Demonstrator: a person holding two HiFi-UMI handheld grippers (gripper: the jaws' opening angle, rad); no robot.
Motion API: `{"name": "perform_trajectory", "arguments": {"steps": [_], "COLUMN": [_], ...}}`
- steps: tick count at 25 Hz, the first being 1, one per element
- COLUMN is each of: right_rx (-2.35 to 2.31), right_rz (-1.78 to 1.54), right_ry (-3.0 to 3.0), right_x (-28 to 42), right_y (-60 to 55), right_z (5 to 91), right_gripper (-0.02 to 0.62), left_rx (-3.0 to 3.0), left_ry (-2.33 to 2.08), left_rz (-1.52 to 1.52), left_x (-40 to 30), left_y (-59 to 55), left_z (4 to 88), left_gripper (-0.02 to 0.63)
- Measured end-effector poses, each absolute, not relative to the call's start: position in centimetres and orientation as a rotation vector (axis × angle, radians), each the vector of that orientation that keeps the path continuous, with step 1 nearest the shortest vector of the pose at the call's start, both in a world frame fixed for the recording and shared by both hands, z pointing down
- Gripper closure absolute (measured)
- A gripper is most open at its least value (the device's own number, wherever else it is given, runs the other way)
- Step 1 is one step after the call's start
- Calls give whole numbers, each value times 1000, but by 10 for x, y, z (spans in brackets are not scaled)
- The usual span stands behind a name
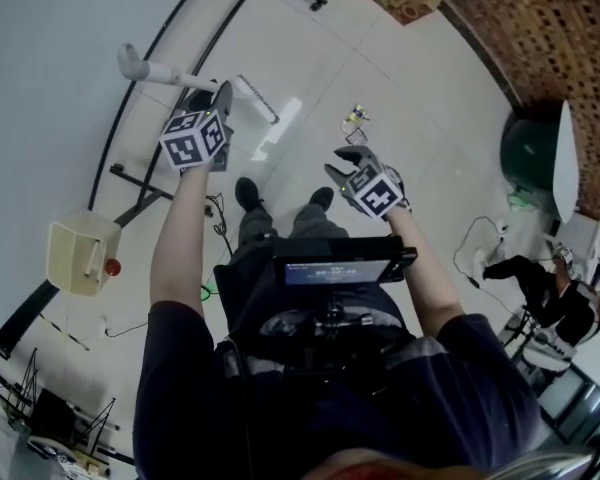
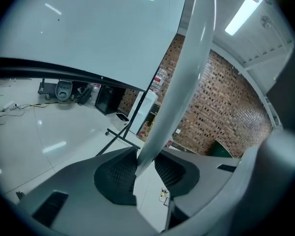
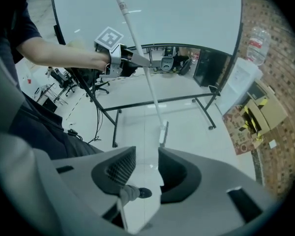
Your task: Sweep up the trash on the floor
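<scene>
Claws (2): I operate a left claw (image 2: 146,165) and a right claw (image 3: 147,163). Each is grey moulded plastic with two dark ribbed pads.
Left claw: its pads are pressed on one long white round broom pole (image 2: 187,73), which rises steeply out of the gap.
Right claw: its jaws stand moderately apart with nothing between them. Through the gap I see only floor and a shoe.
Broom head (1): a narrow flat white broom head (image 3: 163,133) rests on the floor beyond the right claw's tips, well below the left claw.
Trash (1 cluster): small yellowish trash scraps (image 1: 355,118) lie on the floor just beyond the right claw's tips. I cannot count the pieces.
Floor: glossy pale tiled floor (image 1: 400,98).
Whiteboard (1): a smooth whiteboard (image 3: 152,14) on a black tubular frame (image 3: 157,101), behind the left claw.
Shoes (2): rounded black shoes (image 1: 246,192), below and between the claws.
</scene>
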State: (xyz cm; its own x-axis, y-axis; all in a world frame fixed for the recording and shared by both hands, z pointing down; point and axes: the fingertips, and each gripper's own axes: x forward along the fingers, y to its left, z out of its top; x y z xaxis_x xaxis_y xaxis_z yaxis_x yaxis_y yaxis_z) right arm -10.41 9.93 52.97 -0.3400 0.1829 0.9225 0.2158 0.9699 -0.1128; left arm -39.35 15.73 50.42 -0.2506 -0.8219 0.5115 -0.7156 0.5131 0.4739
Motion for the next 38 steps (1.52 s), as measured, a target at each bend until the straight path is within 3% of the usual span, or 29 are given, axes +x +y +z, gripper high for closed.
{"name": "perform_trajectory", "arguments": {"steps": [16,23,27,32,38], "right_rx": [-356,-381,-372,-300,-379], "right_rz": [-53,-46,-18,107,-47], "right_ry": [-1851,-1833,-1897,-2122,-2075], "right_x": [-60,-64,-88,-166,-240], "right_y": [110,123,123,106,101], "right_z": [553,564,556,511,508], "right_gripper": [436,436,436,436,436], "left_rx": [1303,1337,1351,1333,1295], "left_ry": [-1842,-1778,-1753,-1762,-1778], "left_rz": [-7,46,147,227,248], "left_x": [-370,-397,-402,-408,-408], "left_y": [139,165,178,187,184], "left_z": [599,637,653,667,671], "left_gripper": [505,505,505,505,505]}}
